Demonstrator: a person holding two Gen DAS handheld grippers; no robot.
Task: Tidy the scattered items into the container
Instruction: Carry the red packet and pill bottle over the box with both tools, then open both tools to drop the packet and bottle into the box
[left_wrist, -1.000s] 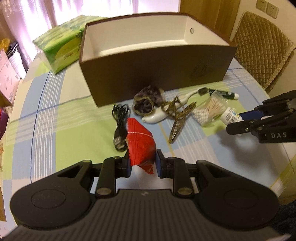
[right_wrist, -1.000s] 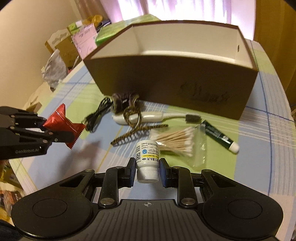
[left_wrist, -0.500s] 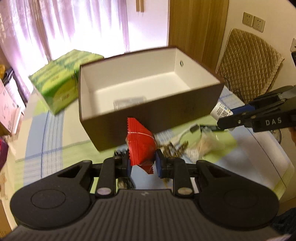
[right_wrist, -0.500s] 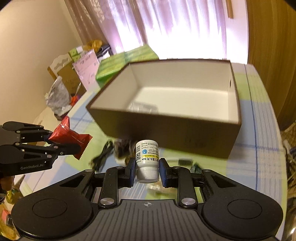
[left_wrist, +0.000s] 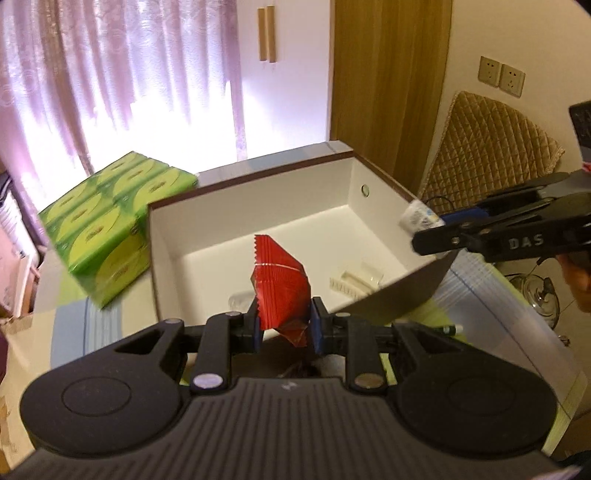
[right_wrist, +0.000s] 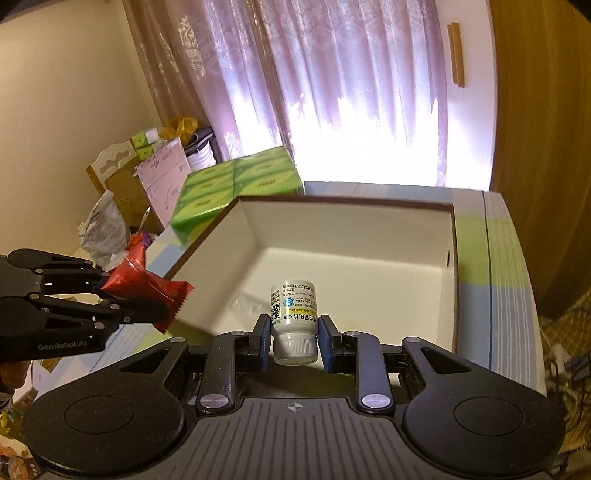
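My left gripper (left_wrist: 283, 325) is shut on a red foil packet (left_wrist: 280, 284), held above the near wall of the brown box (left_wrist: 258, 221) with its white inside. My right gripper (right_wrist: 293, 334) is shut on a small white pill bottle (right_wrist: 294, 310), cap toward me, just above the box's near rim (right_wrist: 453, 280). In the right wrist view the left gripper (right_wrist: 147, 310) holds the red packet (right_wrist: 147, 286) at the box's left corner. In the left wrist view the right gripper (left_wrist: 421, 240) carries the bottle (left_wrist: 421, 218) over the right wall. A clear plastic item (left_wrist: 360, 278) lies inside the box.
A green tissue pack (left_wrist: 114, 218) stands left of the box. A quilted chair back (left_wrist: 491, 147) is at the right. A dark green tube (left_wrist: 445, 329) lies on the checked tablecloth (left_wrist: 498, 332). Boxes and bags (right_wrist: 122, 199) crowd the floor at the left.
Both grippers rose from the table and moved forward to the box with the packet and the bottle. The scattered items on the cloth have dropped out of view below.
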